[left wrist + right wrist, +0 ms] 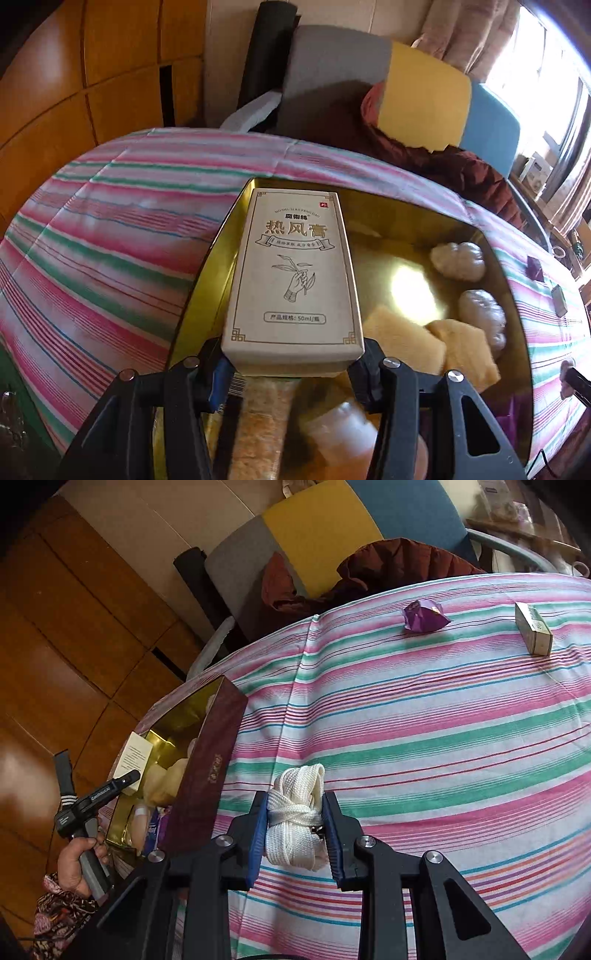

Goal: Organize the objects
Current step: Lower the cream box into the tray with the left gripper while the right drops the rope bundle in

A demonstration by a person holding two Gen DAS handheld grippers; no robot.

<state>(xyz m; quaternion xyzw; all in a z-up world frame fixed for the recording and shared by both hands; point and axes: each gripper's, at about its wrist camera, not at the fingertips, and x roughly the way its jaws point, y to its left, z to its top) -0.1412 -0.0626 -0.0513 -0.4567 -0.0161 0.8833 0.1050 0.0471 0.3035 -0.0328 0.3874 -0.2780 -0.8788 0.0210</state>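
Observation:
My left gripper [293, 363] is shut on a cream carton with Chinese print [295, 273] and holds it over the left side of the gold-lined box [207, 266]. Inside the box lie two yellow sponges [406, 341], two pale wrapped lumps [458, 260] and other packets beneath. In the right wrist view the same box [207, 760] has maroon walls, and the left gripper [122, 781] holds the carton [135, 755] in it. My right gripper [295, 827] is shut on a bundle of white woven cord [295, 812] just above the striped cloth.
The table wears a pink, green and white striped cloth [424, 720]. A purple wrapper [423, 616] and a small pale carton [533, 633] lie at its far side. A chair with grey, yellow and blue cushions [321, 528] and a dark red jacket [388, 561] stands behind.

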